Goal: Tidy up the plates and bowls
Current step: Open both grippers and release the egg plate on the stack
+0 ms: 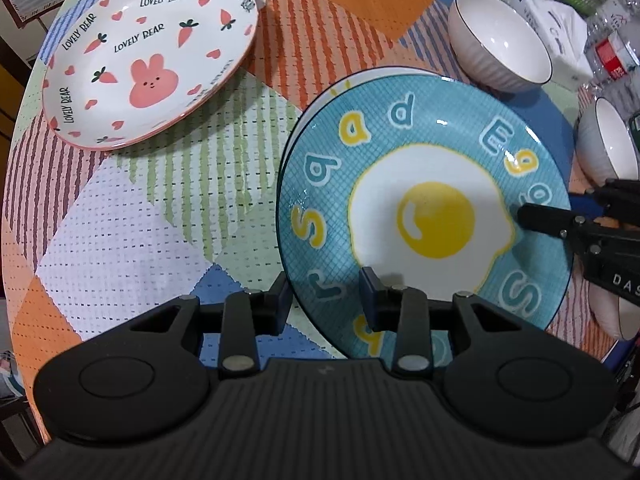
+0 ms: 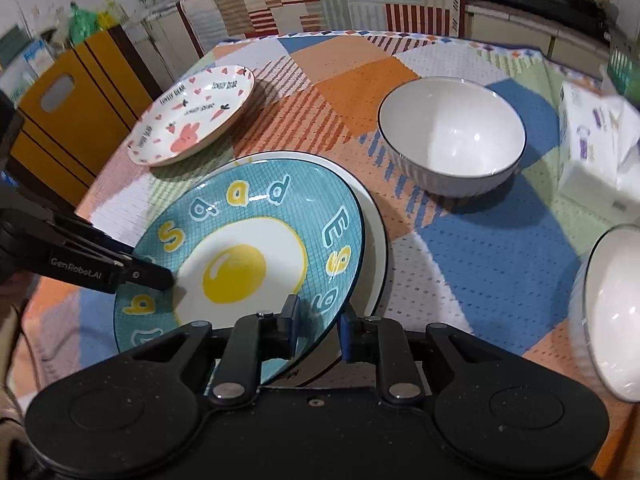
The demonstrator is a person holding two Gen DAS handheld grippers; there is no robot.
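A blue fried-egg plate (image 1: 424, 184) (image 2: 248, 240) rests on a white plate whose rim (image 2: 376, 224) shows beneath it. My left gripper (image 1: 324, 304) straddles the egg plate's near rim, one finger each side, jaws apart with a gap. My right gripper (image 2: 318, 326) straddles the opposite rim the same way; its fingers (image 1: 548, 220) show in the left wrist view. A white-and-pink rabbit plate (image 1: 148, 56) (image 2: 192, 120) lies apart at the far left. A white bowl (image 1: 500, 52) (image 2: 452, 136) stands beyond the plates.
Two more white bowls (image 1: 608, 148) (image 2: 612, 312) stand at the right edge. A tissue pack (image 2: 596, 148) and plastic bottles (image 1: 612, 40) lie behind. A patchwork cloth (image 1: 160, 208) covers the round table; a yellow cabinet (image 2: 72, 112) stands beside it.
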